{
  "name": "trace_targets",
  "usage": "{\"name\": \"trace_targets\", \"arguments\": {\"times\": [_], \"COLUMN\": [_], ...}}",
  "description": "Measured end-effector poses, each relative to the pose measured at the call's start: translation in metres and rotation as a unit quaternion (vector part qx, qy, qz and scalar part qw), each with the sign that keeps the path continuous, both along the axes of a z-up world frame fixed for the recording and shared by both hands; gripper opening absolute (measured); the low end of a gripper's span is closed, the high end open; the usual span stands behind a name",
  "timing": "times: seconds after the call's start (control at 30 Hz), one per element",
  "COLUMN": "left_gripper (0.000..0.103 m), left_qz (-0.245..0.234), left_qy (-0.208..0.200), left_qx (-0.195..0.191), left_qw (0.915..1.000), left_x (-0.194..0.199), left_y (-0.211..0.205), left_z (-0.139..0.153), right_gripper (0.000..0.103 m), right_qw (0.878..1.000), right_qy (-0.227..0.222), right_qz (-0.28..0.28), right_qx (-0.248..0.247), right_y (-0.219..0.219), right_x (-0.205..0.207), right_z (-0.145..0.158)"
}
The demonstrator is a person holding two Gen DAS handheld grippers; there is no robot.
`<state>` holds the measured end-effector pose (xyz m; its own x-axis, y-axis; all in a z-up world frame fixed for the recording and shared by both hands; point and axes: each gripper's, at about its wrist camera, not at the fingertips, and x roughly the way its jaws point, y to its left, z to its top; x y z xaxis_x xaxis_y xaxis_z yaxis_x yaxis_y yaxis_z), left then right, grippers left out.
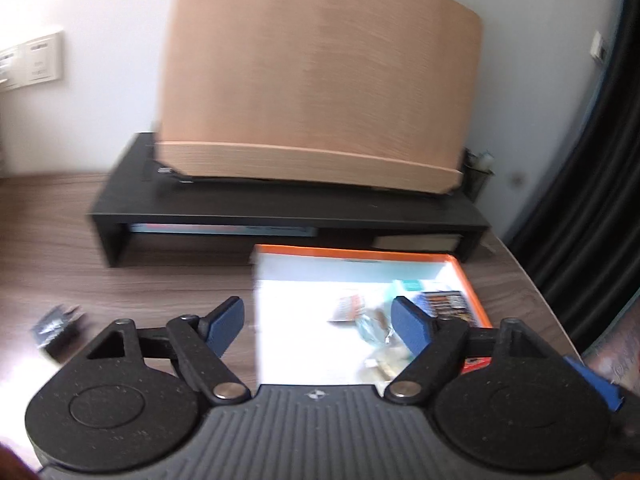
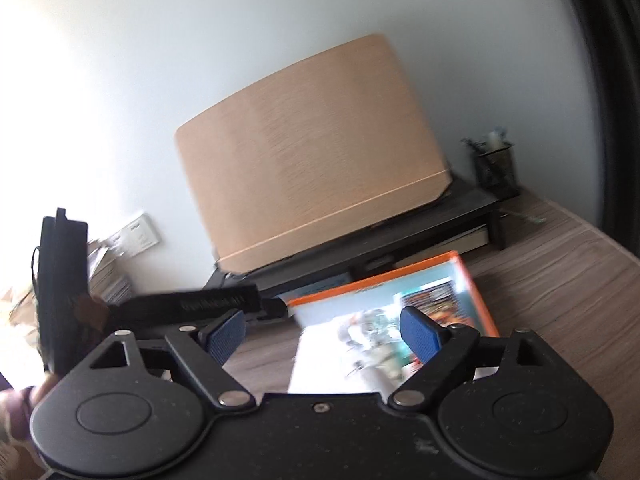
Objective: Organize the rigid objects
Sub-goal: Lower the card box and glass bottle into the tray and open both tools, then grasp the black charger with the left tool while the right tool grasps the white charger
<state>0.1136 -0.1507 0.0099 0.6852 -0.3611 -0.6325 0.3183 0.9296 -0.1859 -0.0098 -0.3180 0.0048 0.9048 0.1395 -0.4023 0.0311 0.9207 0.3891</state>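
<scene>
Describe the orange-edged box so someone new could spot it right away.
Find the black desk riser carrying the big wooden board. Directly before it on the desk lies the orange-edged box, flat and white inside, holding small packets. Nothing else nearby is orange.

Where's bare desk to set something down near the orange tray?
Bare wood lies left of the orange tray, between the black riser and the small black item; also right of the tray toward the desk edge. The tray's right half is cluttered. Both grippers are open, empty.
</scene>
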Motion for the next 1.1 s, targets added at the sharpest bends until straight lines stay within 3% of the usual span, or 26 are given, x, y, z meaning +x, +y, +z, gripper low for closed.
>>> {"name": "trace_targets", "arguments": {"times": [0.3,0.43,0.47,0.53,0.6,0.67,0.8,0.97,1.1], "left_gripper": [0.086,0.086,0.086,0.086,0.086,0.086,0.086,0.090,0.093], "left_qz": [0.101,0.144,0.154,0.172,0.188,0.200,0.200,0.165,0.119], "left_qy": [0.012,0.021,0.022,0.024,0.028,0.033,0.032,0.041,0.035], "left_qx": [0.004,0.005,0.003,0.002,0.001,0.000,0.003,0.005,0.020], "left_qw": [0.9948,0.9893,0.9878,0.9847,0.9818,0.9792,0.9793,0.9855,0.9921], "left_x": [-0.021,-0.027,-0.027,-0.029,-0.030,-0.030,-0.030,-0.020,-0.005], "left_y": [0.117,0.162,0.173,0.193,0.211,0.226,0.242,0.243,0.232], "left_z": [-0.003,-0.009,-0.010,-0.012,-0.014,-0.015,-0.016,-0.025,-0.031], "right_gripper": [0.100,0.100,0.100,0.100,0.100,0.100,0.100,0.101,0.101], "right_qw": [0.986,0.979,0.981,0.993,0.996,0.995,0.989,0.981,0.978], "right_qy": [0.061,0.091,0.090,0.040,0.003,-0.013,-0.009,0.094,0.121], "right_qz": [0.056,0.075,0.075,0.074,0.085,0.093,0.096,0.117,0.118], "right_qx": [-0.144,-0.164,-0.152,-0.087,-0.034,-0.028,-0.112,-0.121,-0.123], "right_y": [0.077,0.108,0.114,0.125,0.136,0.148,0.169,0.177,0.190], "right_x": [0.055,0.074,0.078,0.075,0.083,0.091,0.098,0.096,0.071], "right_z": [-0.033,-0.053,-0.054,-0.049,-0.042,-0.033,-0.021,-0.020,-0.023]}}
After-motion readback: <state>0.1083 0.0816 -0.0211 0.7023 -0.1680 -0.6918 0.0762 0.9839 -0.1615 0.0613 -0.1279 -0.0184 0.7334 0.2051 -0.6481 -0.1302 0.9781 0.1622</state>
